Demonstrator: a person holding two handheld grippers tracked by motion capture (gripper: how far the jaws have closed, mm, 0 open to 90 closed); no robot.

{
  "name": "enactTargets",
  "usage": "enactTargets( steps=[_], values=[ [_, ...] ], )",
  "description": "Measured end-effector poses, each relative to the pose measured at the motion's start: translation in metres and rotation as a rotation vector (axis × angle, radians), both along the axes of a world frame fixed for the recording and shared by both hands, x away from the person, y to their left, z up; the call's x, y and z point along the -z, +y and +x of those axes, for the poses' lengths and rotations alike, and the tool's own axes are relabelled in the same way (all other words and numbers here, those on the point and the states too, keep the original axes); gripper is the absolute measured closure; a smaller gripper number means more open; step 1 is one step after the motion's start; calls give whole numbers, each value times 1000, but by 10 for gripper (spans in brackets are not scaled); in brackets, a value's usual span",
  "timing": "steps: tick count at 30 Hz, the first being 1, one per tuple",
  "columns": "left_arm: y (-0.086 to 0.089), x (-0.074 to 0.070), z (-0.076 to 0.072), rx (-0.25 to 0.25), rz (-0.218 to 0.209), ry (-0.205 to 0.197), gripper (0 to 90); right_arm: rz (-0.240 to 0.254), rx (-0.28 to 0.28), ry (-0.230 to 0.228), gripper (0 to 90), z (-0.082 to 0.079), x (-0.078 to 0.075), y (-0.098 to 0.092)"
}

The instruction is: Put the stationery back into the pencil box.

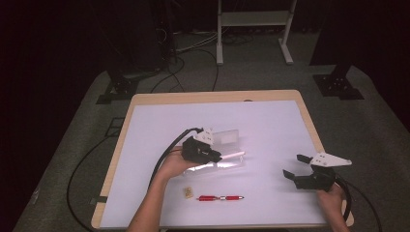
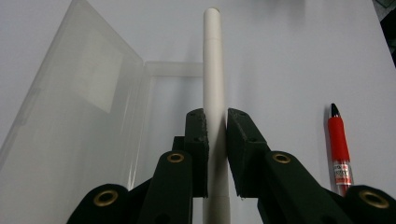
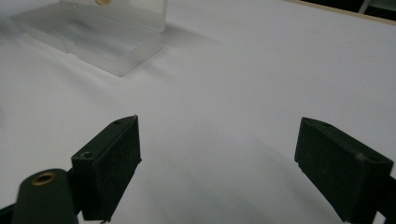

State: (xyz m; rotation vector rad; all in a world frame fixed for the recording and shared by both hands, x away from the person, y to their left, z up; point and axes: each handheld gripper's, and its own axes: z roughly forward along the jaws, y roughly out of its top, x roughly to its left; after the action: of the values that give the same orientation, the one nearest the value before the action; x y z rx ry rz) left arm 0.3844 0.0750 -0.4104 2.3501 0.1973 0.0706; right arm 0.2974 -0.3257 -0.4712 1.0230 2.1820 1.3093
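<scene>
Gripping a white pen (image 2: 214, 70) between its closed fingers (image 2: 198, 140), the left gripper (image 1: 212, 155) sits near the middle of the bench (image 1: 270, 121), the person's left hand (image 1: 175, 164) wrapped around its body from the near side. The pen is a plain white cylinder, clamped partway along its barrel with its far end jutting out to the right over a clear plastic case (image 2: 84, 107) that lies open beneath it, lid raised behind. The right gripper (image 1: 296, 166) rests at the near right of the bench, well apart from the case, its fingers (image 3: 114, 158) spread wide around nothing, the right hand (image 1: 332, 197) behind it. A red pen (image 1: 220, 197) lies flat near the front edge, with a small tan object (image 1: 187, 192) just left of it; what that is cannot be made out.
</scene>
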Motion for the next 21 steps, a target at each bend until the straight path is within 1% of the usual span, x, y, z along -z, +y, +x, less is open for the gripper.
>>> enactTargets(
  steps=[1,6,10,11,17,21],
  values=[
    [-1,1,0,4,8,-7,788,-1,-1,0,136,0,0,0],
    [-3,5,3,-4,21,-1,788,0,-4,-4,136,0,0,0],
    [-1,6,5,-13,21,0,787,1,-3,-3,136,0,0,0],
    [1,6,7,-20,13,4,787,2,-3,-2,136,0,0,0],
    [3,10,12,-38,23,13,787,1,-4,-3,136,0,0,0],
    [2,14,14,-47,46,14,787,0,-5,-5,136,0,0,0]
  ],
)
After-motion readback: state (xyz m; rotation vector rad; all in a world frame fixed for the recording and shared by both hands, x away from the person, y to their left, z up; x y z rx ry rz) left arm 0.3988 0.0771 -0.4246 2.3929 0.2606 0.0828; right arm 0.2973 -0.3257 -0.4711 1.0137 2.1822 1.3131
